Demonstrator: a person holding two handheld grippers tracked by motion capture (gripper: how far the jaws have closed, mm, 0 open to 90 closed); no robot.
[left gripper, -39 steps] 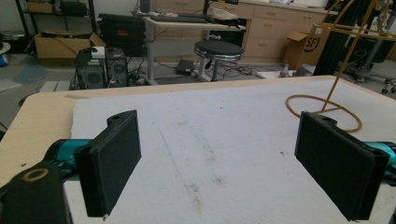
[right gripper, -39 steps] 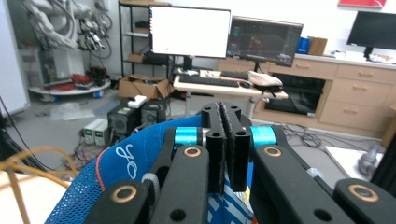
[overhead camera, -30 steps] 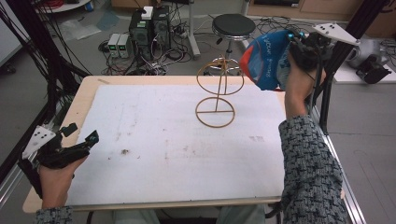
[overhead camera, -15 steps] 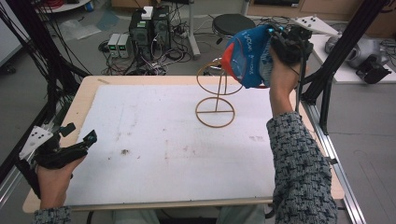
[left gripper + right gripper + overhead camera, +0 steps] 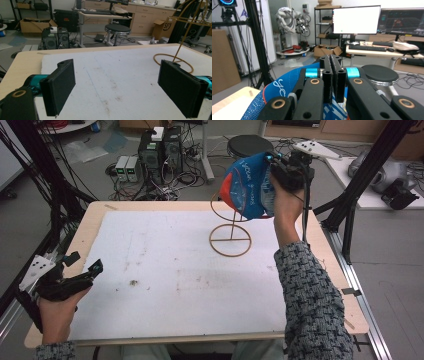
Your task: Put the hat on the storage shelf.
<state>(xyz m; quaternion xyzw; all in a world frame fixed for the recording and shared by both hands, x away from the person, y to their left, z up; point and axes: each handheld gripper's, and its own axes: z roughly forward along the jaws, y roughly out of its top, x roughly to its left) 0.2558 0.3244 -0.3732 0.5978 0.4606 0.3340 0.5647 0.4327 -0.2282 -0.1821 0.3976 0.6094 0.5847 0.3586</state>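
We see a person's right gripper (image 5: 280, 167) held up high, at about 1 o'clock over the table (image 5: 65, 245). Its two black fingers (image 5: 327, 80) are squeezed together on the edge of a blue bag (image 5: 247, 187) with some red and white on it. The bag hangs down from the gripper, right in front of the top ring of a thin gold wire stand (image 5: 230, 237). We cannot tell if the bag touches the ring. The stand's round foot sits on the white mat (image 5: 175, 270), at about 1 o'clock on it.

The left gripper (image 5: 82, 265) rests low at about 8 o'clock, at the mat's near left edge, well apart from the bag. Its two fingers (image 5: 61, 86) stand wide apart with nothing between them.

Behind the table at 12 o'clock stands a round black stool (image 5: 250, 145).
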